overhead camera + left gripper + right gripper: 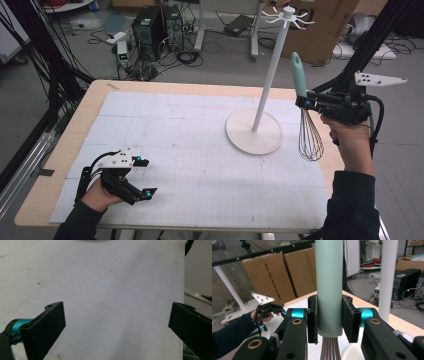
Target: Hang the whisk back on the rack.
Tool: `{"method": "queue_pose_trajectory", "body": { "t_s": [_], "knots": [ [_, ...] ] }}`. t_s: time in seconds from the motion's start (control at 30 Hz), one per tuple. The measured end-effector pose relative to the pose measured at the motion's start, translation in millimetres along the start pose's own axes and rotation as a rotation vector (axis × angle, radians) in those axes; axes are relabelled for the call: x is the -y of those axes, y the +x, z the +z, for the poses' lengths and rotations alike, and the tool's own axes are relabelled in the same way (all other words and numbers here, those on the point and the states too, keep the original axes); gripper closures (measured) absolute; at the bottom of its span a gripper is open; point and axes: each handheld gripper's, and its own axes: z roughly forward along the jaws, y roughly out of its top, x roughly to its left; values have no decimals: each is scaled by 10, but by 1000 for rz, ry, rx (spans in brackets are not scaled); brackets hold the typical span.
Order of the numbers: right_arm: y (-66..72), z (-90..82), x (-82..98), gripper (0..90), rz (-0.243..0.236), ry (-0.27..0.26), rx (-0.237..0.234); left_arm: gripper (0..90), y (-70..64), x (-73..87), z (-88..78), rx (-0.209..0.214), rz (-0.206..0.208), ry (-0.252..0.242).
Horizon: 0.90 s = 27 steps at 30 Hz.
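A whisk with a pale green handle (pixel 299 75) and a wire head (pixel 310 139) hangs upright above the table's right side. My right gripper (pixel 306 102) is shut on the lower end of that handle (pixel 329 287), one pad on each side, the wires (pixel 330 350) dropping below. Just left of the whisk stands a white rack: a round base (pixel 253 131), a thin pole (pixel 270 75) and small hooks at the top (pixel 288 16). My left gripper (pixel 145 176) rests low at the table's front left, open, with only the white mat (pixel 107 302) between its jaws.
A white gridded mat (pixel 190 150) covers the wooden table (pixel 95 95). Beyond the far edge are computer towers (pixel 155 25), cables and cardboard boxes (pixel 325 30). The rack's pole (pixel 389 277) stands close to the right of the held whisk.
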Motion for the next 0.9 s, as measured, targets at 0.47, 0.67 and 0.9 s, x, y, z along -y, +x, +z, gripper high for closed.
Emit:
{"method": "queue_pose_trajectory", "body": {
  "t_s": [0.47, 0.67, 0.9],
  "knots": [
    [-142, -46, -280, 697, 48, -110, 9, 17, -13, 1, -2, 1, 5, 3],
    [-184, -14, -355, 697, 55, -97, 13, 17, -26, 1, 0, 0, 9, 7],
    [-249, 22, -367, 696, 68, -98, 18, 17, -24, 3, 0, 1, 10, 9]
  ]
}}
